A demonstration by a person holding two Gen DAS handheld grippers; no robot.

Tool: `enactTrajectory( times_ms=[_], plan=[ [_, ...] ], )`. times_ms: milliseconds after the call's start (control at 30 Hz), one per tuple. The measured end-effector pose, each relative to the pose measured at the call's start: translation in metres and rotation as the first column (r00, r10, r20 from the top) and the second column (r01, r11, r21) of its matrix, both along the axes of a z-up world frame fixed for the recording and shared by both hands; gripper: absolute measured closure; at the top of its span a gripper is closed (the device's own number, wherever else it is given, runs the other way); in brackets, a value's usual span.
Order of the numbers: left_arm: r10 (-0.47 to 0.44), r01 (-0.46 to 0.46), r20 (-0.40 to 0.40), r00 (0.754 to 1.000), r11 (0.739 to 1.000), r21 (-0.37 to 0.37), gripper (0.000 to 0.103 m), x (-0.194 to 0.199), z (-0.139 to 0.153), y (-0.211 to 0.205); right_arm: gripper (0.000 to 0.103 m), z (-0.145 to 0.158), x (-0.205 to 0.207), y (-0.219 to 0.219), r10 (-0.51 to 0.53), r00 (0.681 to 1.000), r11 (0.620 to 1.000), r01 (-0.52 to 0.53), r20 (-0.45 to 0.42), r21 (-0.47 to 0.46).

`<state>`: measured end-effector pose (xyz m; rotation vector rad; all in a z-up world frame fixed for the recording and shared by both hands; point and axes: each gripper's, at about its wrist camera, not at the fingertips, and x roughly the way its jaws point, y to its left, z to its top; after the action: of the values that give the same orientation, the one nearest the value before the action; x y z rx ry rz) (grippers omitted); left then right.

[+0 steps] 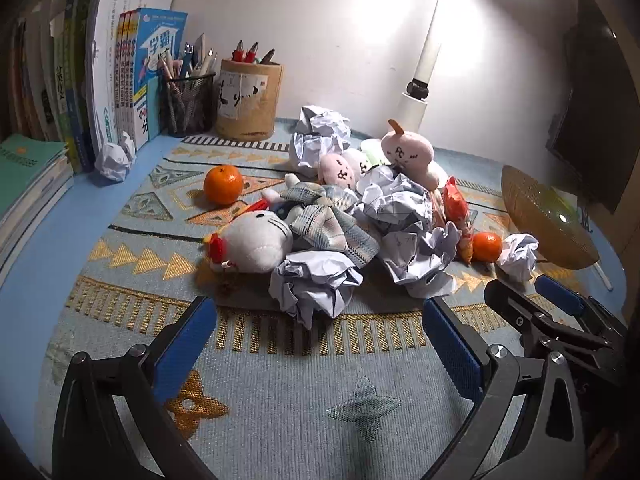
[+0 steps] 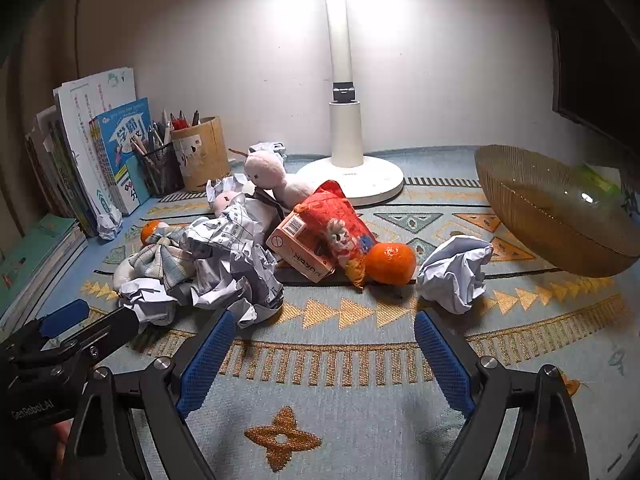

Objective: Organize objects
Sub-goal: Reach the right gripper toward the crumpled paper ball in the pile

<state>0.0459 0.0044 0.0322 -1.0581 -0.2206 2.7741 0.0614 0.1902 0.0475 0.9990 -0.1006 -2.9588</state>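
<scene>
Paper ball at frame centre, just ahead of left gripper — jaws apart, empty; right gripper likewise apart — pile behind partly hidden.

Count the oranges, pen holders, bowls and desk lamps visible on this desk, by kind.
Oranges: 2, left orange, right orange
Pen holders: 2, black mesh holder, tan round holder
Bowls: 1, amber glass bowl
Desk lamps: 1, white lamp
Total: 6
</scene>
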Motion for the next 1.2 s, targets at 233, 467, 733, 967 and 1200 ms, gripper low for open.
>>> enactTrajectory(
  times_ms=[233,467,733,967,1200],
  plan=[
    [0.004,-0.003,0.008,1.000,0.999,-0.038,0.001,0.000,-0.004,0.003,0.008,-0.003,-0.004,0.000,-0.015,0.999,1.000,0.014,0.030,0.008],
    [0.004,-0.004,0.013,1.000,0.999,-0.035,0.001,0.000,-0.004,0.005,0.008,-0.004,-0.006,-0.003,-0.014,0.999,1.000,0.013,0.045,0.012],
    [0.007,-0.007,0.011,1.000,1.000,-0.014,0.001,-0.001,-0.004,0.002,0.008,-0.005,-0.005,-0.005,-0.008,0.999,1.000,0.008,0.051,0.010],
    [-0.054,0.055,0.027,0.998,0.998,-0.041,0.001,-0.011,0.006,-0.029,0.025,-0.005,-0.013,-0.013,0.087,0.993,0.996,-0.088,0.082,0.003],
    [-0.150,0.141,0.142,0.978,0.987,0.074,0.006,-0.032,-0.012,-0.032,0.036,-0.015,-0.056,-0.036,0.173,0.961,0.984,-0.176,0.216,-0.004]
  ],
)
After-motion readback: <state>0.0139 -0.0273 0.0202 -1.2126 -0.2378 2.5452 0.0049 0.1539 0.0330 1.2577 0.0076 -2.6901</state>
